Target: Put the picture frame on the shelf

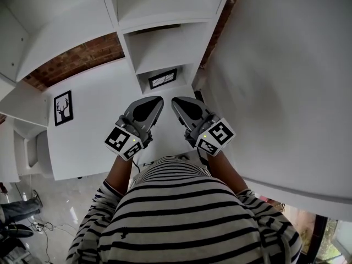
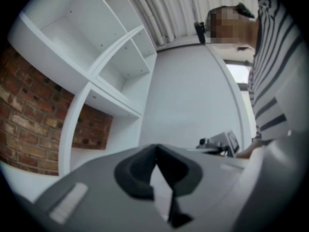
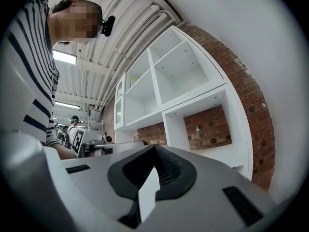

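Nearest to us, above the striped shirt (image 1: 187, 213), both tools are held close together at chest height, pointing to twelve o'clock. The left tongs (image 1: 158, 99) are pressed together with nothing between them. The right tongs (image 1: 175, 100) are likewise shut tip to tip and empty.

Beyond their tips, at twelve o'clock, a black picture frame (image 1: 163, 78) sits inside a low compartment of the white shelf (image 1: 127, 51), apart from both tongs. Off at ten o'clock a deer frame (image 1: 63, 108) shows against a white surface; we cannot tell whether it stands on a counter or hangs on a panel. Behind the shelf runs a brick wall (image 1: 82, 59).

We judge the placing step done for the frame in the compartment, with both tongs free of it. If the deer frame is also meant to go up, the next move calls for swinging to ten o'clock, spreading one pair of tongs and pinching its edge.
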Demonstrator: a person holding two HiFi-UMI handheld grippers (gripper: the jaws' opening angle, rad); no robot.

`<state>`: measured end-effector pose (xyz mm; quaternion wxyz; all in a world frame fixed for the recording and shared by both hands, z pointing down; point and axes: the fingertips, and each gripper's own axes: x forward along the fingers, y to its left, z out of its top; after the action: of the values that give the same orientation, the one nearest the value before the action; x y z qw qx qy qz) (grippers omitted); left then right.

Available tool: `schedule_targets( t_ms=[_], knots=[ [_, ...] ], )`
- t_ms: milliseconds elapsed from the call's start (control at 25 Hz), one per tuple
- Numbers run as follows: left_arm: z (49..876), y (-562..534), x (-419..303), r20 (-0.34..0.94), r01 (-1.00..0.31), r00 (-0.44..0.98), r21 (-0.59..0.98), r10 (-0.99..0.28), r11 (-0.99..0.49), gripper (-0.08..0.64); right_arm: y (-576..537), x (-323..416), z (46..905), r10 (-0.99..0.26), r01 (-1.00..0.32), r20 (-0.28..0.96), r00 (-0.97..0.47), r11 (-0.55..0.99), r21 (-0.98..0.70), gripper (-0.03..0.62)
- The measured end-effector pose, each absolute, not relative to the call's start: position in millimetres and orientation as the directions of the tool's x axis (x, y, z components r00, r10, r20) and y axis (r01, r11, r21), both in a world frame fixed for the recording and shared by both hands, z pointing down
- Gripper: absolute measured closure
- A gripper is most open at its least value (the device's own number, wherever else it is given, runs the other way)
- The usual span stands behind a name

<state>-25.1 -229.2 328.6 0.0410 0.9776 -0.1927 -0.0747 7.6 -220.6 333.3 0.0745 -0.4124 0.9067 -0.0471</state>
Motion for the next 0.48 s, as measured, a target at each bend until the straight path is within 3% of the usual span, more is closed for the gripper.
schedule_targets(
  t_ms=[480],
  knots=[
    [336.4,-222.7,-26.1,-0.098,-0.374,0.92,0.077,-0.38,-0.924,0.552,-221.6,2.6,337.0,-0.769,-0.764,-0.059,-0.637,0.639,-0.089,0.586]
  ],
)
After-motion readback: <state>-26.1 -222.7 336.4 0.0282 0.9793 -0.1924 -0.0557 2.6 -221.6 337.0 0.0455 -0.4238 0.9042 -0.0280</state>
